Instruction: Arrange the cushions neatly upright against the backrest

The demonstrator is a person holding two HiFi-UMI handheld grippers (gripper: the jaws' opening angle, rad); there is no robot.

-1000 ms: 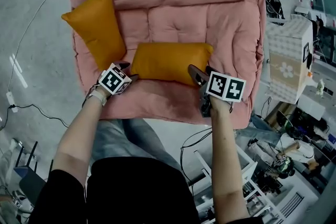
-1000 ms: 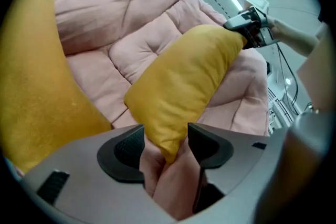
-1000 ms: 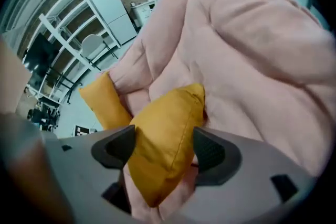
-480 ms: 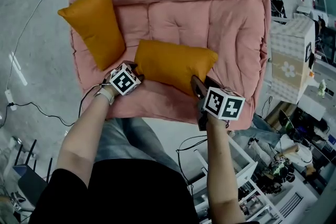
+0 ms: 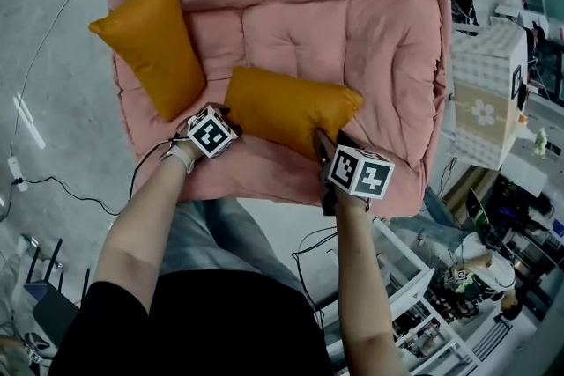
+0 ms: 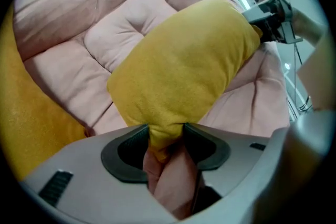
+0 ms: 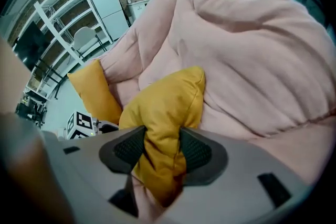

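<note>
An orange cushion (image 5: 286, 108) lies across the front of the pink sofa's seat (image 5: 352, 22). My left gripper (image 5: 226, 121) holds its left corner; its jaws have just been closing and now pinch the orange fabric (image 6: 184, 71) at the left gripper (image 6: 165, 139). At the cushion's front right corner (image 7: 168, 102), my right gripper (image 5: 323, 145) has likewise just been closing, and the right gripper (image 7: 163, 147) is shut on that fabric. A second orange cushion (image 5: 152, 44) leans at a slant against the sofa's left armrest, untouched.
A white patterned box (image 5: 489, 92) stands to the right of the sofa. White shelving and clutter (image 5: 423, 313) fill the lower right. A cable (image 5: 53, 180) runs over the grey floor on the left. The person's legs are just in front of the sofa.
Both grippers moved in onto the middle cushion's corners and closed on them. The right gripper shifted left, and the cushion's right end now sits slightly lower in the picture.
</note>
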